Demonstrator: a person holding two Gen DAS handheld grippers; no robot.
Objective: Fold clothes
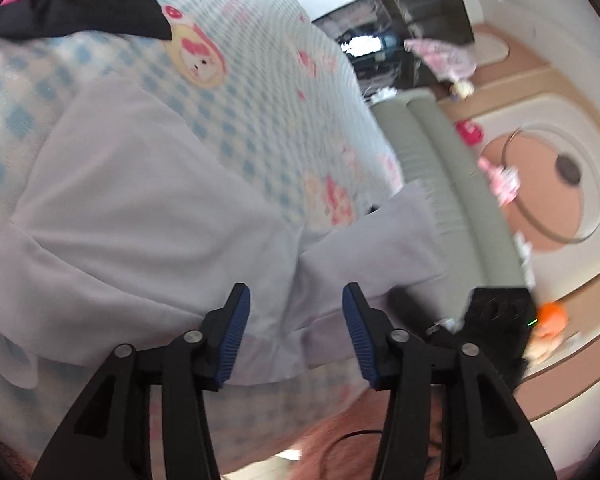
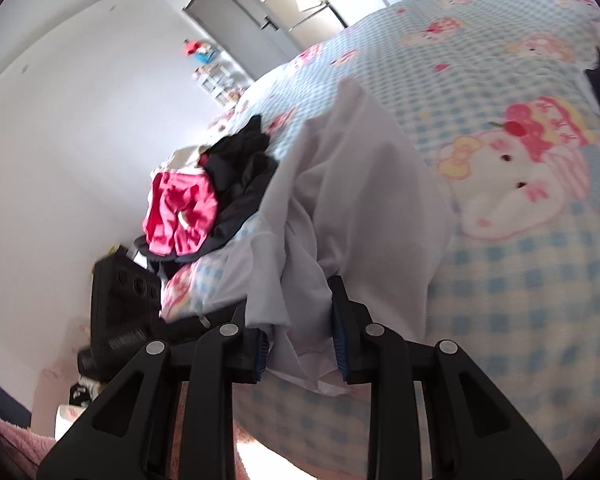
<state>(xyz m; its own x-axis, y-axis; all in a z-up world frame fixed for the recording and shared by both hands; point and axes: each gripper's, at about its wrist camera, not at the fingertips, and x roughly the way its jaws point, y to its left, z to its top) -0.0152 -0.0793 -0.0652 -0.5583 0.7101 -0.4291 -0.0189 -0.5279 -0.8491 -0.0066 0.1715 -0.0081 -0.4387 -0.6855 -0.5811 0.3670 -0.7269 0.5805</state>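
A pale lavender garment [image 1: 132, 216] lies spread on the blue-checked cartoon bedspread [image 1: 260, 92]. My left gripper [image 1: 296, 328] hangs open just above the garment's near edge, holding nothing. In the right wrist view the same garment [image 2: 360, 184] is bunched and lifted, and my right gripper [image 2: 300, 328] is shut on a gathered fold of it at the bed's edge. The other gripper's black body [image 2: 120, 300] shows to the left of it.
A heap of black and pink clothes [image 2: 204, 200] sits on the bed [image 2: 520, 280] beyond the garment; it also shows in the left wrist view [image 1: 80, 4]. A grey padded headboard [image 1: 452, 184] borders the bed. White walls and a doorway [image 2: 236, 28] lie behind.
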